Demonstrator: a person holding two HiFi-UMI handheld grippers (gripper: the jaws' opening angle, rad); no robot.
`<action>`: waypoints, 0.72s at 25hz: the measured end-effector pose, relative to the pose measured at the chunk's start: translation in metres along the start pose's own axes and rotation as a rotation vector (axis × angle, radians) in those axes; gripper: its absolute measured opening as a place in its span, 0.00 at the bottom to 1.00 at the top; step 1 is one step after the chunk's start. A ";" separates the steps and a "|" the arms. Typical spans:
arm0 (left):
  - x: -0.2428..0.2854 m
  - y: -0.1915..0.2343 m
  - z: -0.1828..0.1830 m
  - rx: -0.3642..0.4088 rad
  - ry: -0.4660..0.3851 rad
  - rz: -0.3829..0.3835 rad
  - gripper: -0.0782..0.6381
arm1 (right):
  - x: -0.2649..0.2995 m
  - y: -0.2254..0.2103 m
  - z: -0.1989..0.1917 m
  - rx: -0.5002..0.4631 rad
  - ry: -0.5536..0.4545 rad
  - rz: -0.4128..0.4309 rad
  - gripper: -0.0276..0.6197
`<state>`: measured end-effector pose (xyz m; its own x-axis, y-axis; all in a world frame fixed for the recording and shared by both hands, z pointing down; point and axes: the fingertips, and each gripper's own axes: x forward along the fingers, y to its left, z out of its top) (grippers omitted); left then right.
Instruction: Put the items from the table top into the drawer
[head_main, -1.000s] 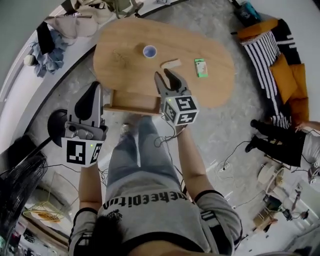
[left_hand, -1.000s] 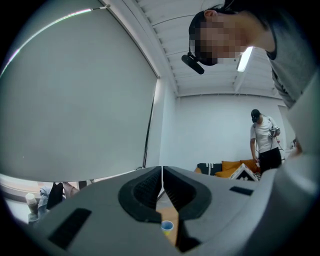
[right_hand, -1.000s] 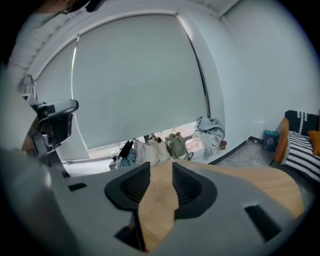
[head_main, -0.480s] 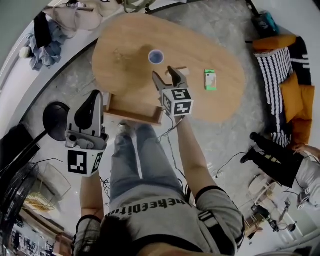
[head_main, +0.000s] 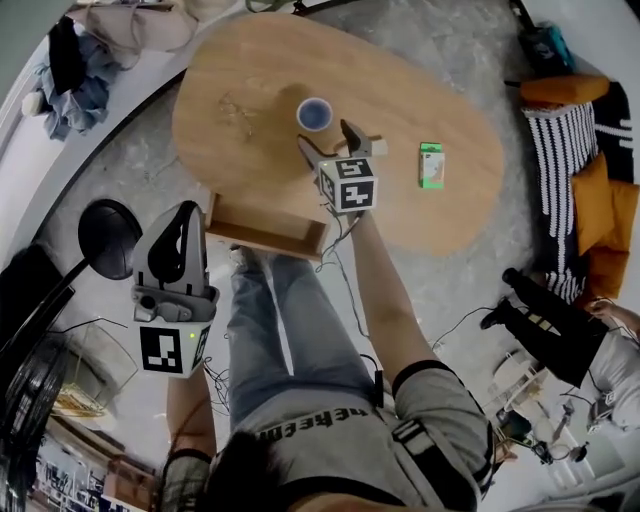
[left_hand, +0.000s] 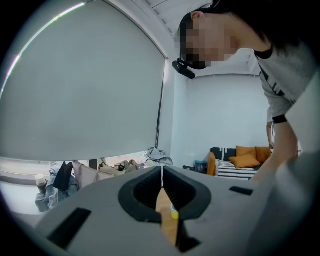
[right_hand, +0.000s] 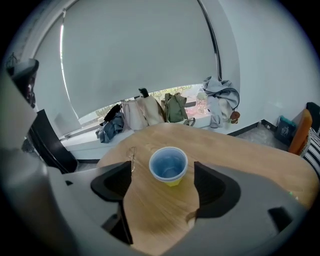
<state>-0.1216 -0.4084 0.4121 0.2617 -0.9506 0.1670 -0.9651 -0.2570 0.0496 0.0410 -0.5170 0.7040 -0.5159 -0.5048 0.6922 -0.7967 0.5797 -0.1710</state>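
Blue cup (right_hand: 168, 165): upright on table (head_main: 250, 90), just ahead of right gripper (head_main: 326, 137). Jaws just opened wide, nothing between them yet. Cup likely light, thin-walled, crushable, so pinch gently across mid-wall. Left gripper (head_main: 182, 215): jaws together, empty. Drawer (head_main: 265, 228) open.

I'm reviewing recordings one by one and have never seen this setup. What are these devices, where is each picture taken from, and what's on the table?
No robot: a person holds a gripper in each hand. The head view comes from a camera on the person's head, looking down; the other two cameras ride on the grippers, looking along their jaws. On the table are a blue cup, a green packet and a pale block, partly hidden; an open drawer sticks out under its edge. The right gripper is over the table; its jaws have just been opening and stand wide, the cup ahead of them, not gripped. The left gripper is off to the side, jaws shut, holding nothing.
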 end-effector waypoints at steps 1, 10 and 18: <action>0.000 0.001 -0.004 -0.002 0.007 0.004 0.13 | 0.007 -0.002 -0.003 -0.003 0.007 -0.003 0.65; -0.008 0.010 -0.040 -0.007 0.079 0.024 0.13 | 0.047 -0.013 -0.012 -0.029 0.041 -0.053 0.58; -0.004 0.005 -0.032 -0.002 0.042 0.012 0.13 | 0.034 -0.009 -0.011 -0.073 0.030 -0.050 0.54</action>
<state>-0.1275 -0.4008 0.4430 0.2497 -0.9455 0.2090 -0.9683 -0.2449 0.0488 0.0338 -0.5321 0.7368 -0.4657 -0.5150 0.7197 -0.7952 0.6004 -0.0850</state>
